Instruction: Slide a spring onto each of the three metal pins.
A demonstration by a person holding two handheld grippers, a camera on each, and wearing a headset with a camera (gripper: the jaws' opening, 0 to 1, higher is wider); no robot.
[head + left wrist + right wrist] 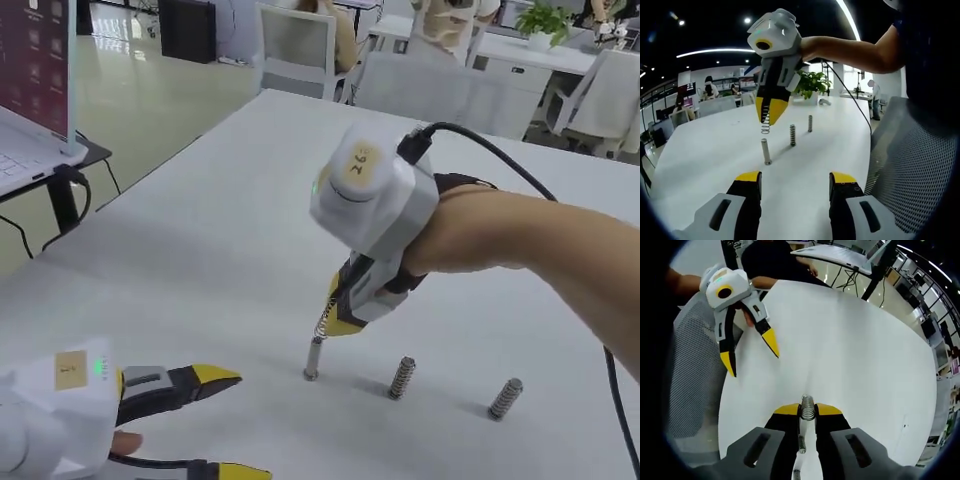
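Head view: the right gripper [340, 315] is pointing down at the white table [200, 250], its jaws pinching a spring [325, 318] whose lower end is hanging just above the bare pin [313, 358]. To the right of that pin, the middle pin [402, 378] and the end pin [506, 398] are each wearing a spring already. The left gripper [250, 425] is lying low at the near left with its jaws spread wide and nothing between them. Bare tabletop is stretching away on all sides of the pins, and a laptop [30, 90] is sitting beyond the table's left edge.

Left gripper view: its own jaws [795, 177] are standing wide apart over bare table. Ahead, the right gripper [771, 112] is dangling the spring [765, 124] right over the bare pin [765, 151], a small gap showing between them. A mesh chair [910, 165] is crowding the table's edge on the right of the view.

Right gripper view: the yellow-tipped jaws [807, 410] are squeezing the spring [808, 407] narrowly. The left gripper [754, 362] is hovering, jaws wide, near the table's edge [727, 390], well apart from the spring.
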